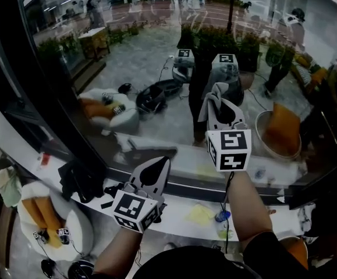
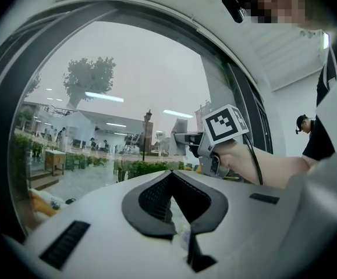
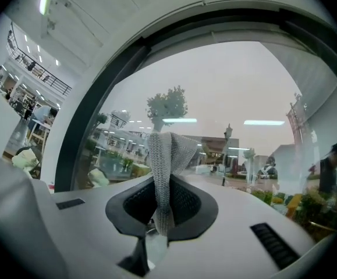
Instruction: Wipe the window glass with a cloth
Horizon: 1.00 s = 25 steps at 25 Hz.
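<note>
Right hand-held gripper point(image 1: 219, 110) pinches cloth point(image 1: 213, 97) at centre frame, left hand-held gripper point(image 1: 154, 171) closed on nothing; the thin pinch may slip when dragged on window glass point(image 1: 145, 57).

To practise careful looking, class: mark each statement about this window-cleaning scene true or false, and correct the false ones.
1. The right tongs grip a grey cloth. True.
2. The left tongs grip a second cloth. False: they are shut on nothing.
3. The window glass reflects both marker cubes. True.
4. The frame around the glass is bright red. False: it is dark.
</note>
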Tool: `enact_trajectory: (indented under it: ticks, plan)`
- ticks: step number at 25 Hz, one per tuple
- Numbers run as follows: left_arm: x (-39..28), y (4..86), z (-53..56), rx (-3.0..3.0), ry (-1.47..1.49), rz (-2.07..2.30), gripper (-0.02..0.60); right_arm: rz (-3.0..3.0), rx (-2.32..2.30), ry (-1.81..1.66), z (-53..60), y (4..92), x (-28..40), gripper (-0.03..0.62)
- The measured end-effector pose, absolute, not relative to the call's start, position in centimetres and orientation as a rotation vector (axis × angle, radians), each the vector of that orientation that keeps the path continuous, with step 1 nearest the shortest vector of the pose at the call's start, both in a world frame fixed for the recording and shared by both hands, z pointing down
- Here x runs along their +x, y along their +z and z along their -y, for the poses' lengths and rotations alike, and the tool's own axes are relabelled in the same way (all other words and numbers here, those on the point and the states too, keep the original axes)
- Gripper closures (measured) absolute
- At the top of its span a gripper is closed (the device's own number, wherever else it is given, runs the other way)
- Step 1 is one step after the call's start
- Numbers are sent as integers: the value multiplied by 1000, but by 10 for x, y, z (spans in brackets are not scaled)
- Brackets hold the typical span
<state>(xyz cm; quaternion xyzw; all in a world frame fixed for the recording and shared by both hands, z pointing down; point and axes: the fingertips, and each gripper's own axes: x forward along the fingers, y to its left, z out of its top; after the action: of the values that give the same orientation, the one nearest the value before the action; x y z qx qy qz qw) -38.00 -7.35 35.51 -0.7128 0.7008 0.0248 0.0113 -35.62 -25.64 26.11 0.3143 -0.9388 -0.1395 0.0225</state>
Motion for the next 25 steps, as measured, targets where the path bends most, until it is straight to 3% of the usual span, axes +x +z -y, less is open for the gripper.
enact_trajectory:
  ticks: [8, 25]
  plan:
    - [-421, 362, 41, -2184, 86, -2264, 574, 2925, 888, -385, 229, 276, -415, 542]
    - [-421, 371, 22, -2177, 54, -2255, 574, 3035, 809, -251, 213, 283, -418, 542]
